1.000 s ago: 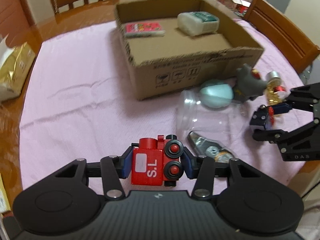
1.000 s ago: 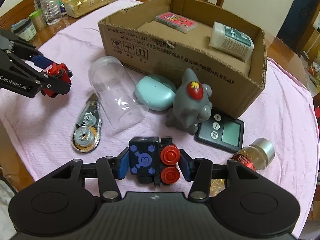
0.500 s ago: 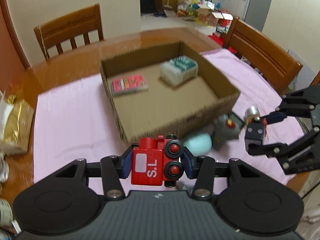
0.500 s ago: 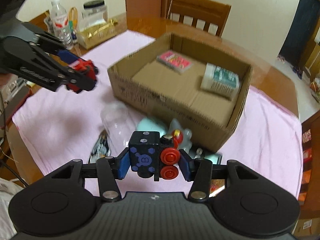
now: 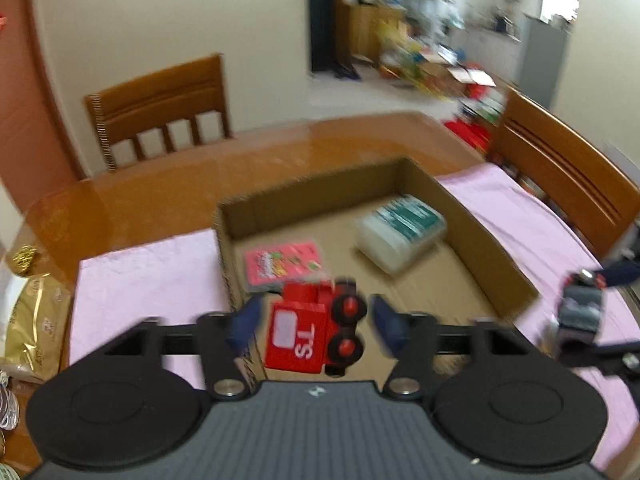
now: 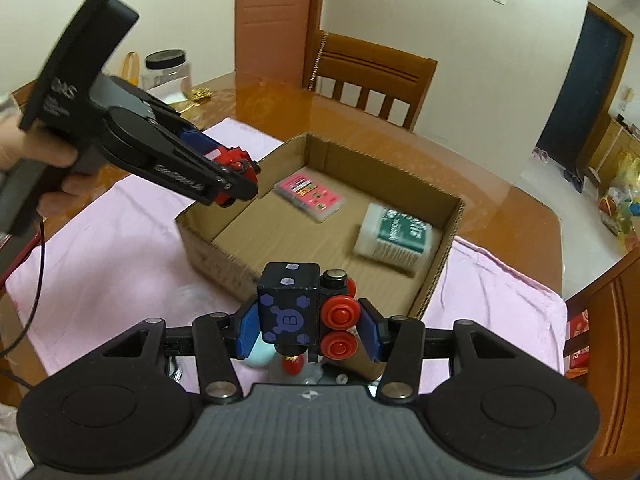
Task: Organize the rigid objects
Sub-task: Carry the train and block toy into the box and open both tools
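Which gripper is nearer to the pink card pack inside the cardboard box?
Left. The left gripper hangs over the box's near-left corner, close beside the pink card pack. The right gripper is before the cardboard box's front wall.

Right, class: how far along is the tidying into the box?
Done: a pink pack and a white tub lie in the box. In hand: the left hand-held gripper looks open over the box, red train tilted between its fingers; the right hand-held gripper is shut on a blue train. Left: both trains, not yet on the box floor.
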A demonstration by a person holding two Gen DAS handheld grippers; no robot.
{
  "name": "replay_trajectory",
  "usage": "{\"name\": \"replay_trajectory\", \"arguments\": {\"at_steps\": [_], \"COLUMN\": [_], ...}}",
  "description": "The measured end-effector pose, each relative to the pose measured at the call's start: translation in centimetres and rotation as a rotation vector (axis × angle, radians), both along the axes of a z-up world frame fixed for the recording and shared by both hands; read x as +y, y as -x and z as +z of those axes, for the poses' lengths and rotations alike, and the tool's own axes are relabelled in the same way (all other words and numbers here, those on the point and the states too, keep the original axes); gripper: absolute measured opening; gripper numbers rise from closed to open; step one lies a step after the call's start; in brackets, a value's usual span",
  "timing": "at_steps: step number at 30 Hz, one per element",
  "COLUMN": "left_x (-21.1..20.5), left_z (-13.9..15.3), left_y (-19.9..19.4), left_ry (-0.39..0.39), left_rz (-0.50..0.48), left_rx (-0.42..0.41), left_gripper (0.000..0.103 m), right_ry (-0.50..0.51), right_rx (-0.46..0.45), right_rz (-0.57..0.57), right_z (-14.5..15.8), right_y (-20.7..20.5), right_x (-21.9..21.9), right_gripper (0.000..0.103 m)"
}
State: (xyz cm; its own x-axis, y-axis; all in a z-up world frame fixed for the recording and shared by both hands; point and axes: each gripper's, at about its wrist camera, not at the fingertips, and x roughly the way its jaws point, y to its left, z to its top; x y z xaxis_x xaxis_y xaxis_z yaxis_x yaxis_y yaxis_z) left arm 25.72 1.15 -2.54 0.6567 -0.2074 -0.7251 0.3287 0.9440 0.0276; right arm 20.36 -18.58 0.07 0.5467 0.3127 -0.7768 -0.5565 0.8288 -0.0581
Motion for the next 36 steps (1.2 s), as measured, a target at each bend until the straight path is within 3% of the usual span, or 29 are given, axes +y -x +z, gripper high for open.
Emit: {"name": "replay_trajectory", "arguments": {"at_steps": [1, 2, 4, 11, 16, 30, 31, 32, 34, 36], "left_x": [0.1, 0.2, 0.4, 1.8, 3.5, 8.7, 8.9, 9.1, 9.4, 9.7], "left_z": [-0.1, -0.2, -0.3, -0.9, -1.0, -1.0, -1.0, -1.1, -1.2, -1.2], "left_y": [-0.2, -0.3, -0.1, 2.3, 4.8, 8.3, 8.4, 8.5, 8.9, 9.1], "left_ry": [0.0, -0.001, 0.0, -0.008, 0.016, 0.025, 0.022, 0.02, 0.021, 0.027], "left_rz": [0.023, 0.043, 0.053, 0.066, 0.131, 0.321, 0.326, 0.331, 0.338, 0.342], "left_rx": [-0.01, -0.02, -0.039, 0.031, 0.051, 0.022, 0.024, 0.024, 0.022, 0.022], "left_gripper": [0.095, 0.096, 0.096, 0.098, 0.098, 0.098, 0.098, 0.098, 0.099, 0.099], "right_ry": [-0.003, -0.002, 0.004, 0.014, 0.019, 0.024, 0.018, 0.018, 0.009, -0.009], "right_rx": [0.001, 0.0, -0.001, 0.002, 0.011, 0.037, 0.033, 0.026, -0.018, -0.033], "right_rz": [-0.005, -0.01, -0.011, -0.005, 0.016, 0.192, 0.196, 0.199, 0.196, 0.217], "right_z": [0.0, -0.1, -0.3, -0.7, -1.0, -1.6, -1.5, -1.4, -1.0, -0.6], "right_y": [-0.3, -0.6, -1.0, -3.0, -4.7, -8.6, -8.7, -8.8, -8.6, -8.2], "right_x": [-0.1, -0.1, -0.1, 0.3, 1.2, 9.7, 10.3, 10.7, 11.3, 11.6], "right_gripper": [0.055, 0.055, 0.055, 0.055, 0.055, 0.056, 0.065, 0.084, 0.103, 0.103]}}
